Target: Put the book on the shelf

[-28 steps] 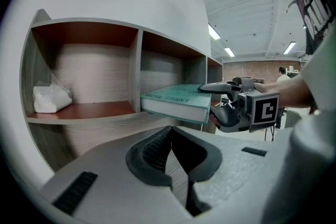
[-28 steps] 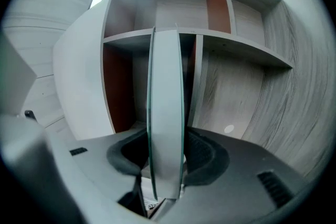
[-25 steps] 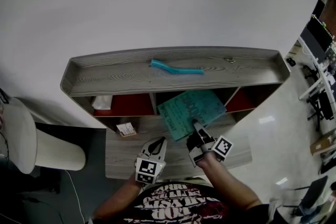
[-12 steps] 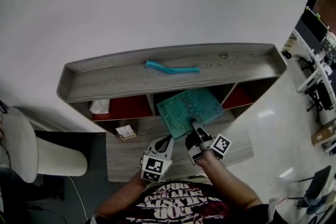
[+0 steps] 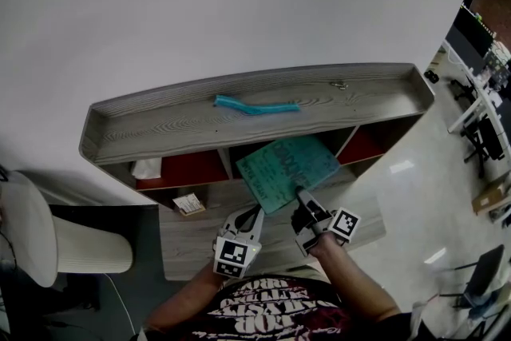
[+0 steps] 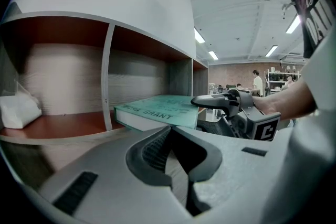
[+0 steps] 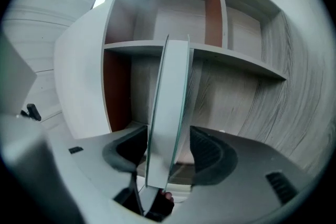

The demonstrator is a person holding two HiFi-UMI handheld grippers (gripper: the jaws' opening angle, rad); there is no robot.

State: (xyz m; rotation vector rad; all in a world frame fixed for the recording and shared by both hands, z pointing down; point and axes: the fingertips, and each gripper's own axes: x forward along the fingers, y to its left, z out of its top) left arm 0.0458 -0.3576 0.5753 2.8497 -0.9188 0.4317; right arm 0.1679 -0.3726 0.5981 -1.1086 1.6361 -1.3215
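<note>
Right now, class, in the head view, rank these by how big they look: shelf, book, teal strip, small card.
1. shelf
2. book
3. teal strip and small card: long and thin versus short, too close to rank.

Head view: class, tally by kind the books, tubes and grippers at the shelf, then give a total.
Books: 1, the book
Tubes: 1, the tube
Grippers: 2, left gripper and right gripper, whose jaws are opening with the book between them
Total: 4
</note>
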